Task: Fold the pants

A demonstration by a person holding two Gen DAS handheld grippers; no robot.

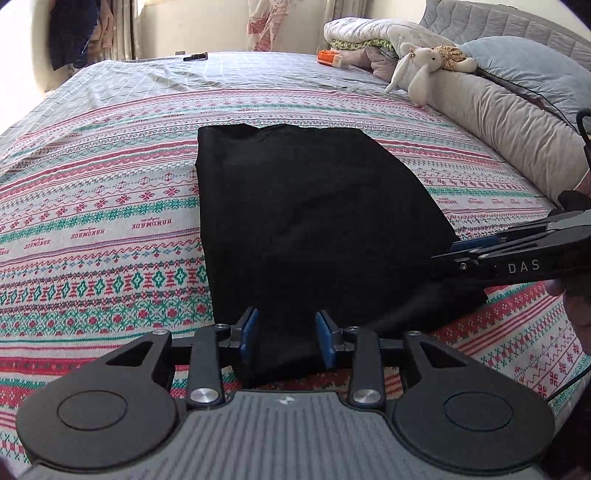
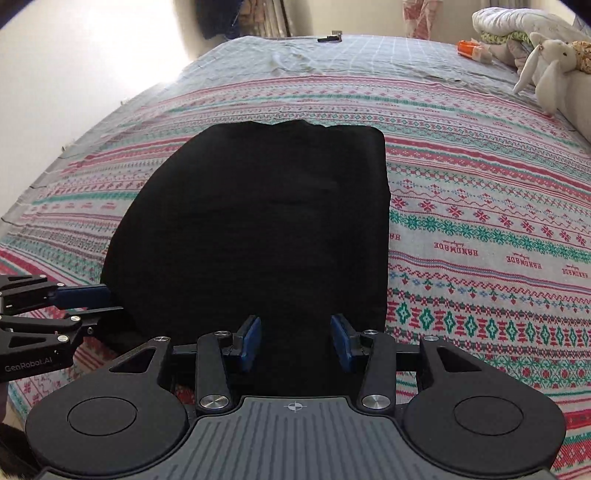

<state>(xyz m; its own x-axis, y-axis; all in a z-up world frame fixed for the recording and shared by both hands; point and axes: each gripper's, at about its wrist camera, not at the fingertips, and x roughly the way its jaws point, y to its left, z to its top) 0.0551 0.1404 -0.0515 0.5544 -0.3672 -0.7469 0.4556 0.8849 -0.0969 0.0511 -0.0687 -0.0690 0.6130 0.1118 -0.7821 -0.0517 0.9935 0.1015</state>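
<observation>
black pants (image 1: 295,221), folded into a block, lay on the patterned bedspread (image 1: 110,229). i held my left gripper (image 1: 287,334) and right gripper (image 2: 295,341) at the 6 o'clock edge, jaws apart, cloth between the pads, unclamped; plush rabbit (image 1: 421,62) at 2 o'clock.

A wide bed (image 1: 110,177) fills the room, spread with a patterned blanket (image 1: 92,229) in red, green and white bands; beyond it lies a pale checked sheet (image 1: 221,70). At far right a grey padded headboard (image 1: 517,18) rises behind a blue-grey pillow (image 1: 524,70) and a long grey bolster (image 1: 509,122). A white toy rabbit (image 1: 421,66) leans there beside folded quilts (image 1: 369,33). Curtains (image 1: 122,33) hang along the far wall, and bright daylight washes the left side.
</observation>
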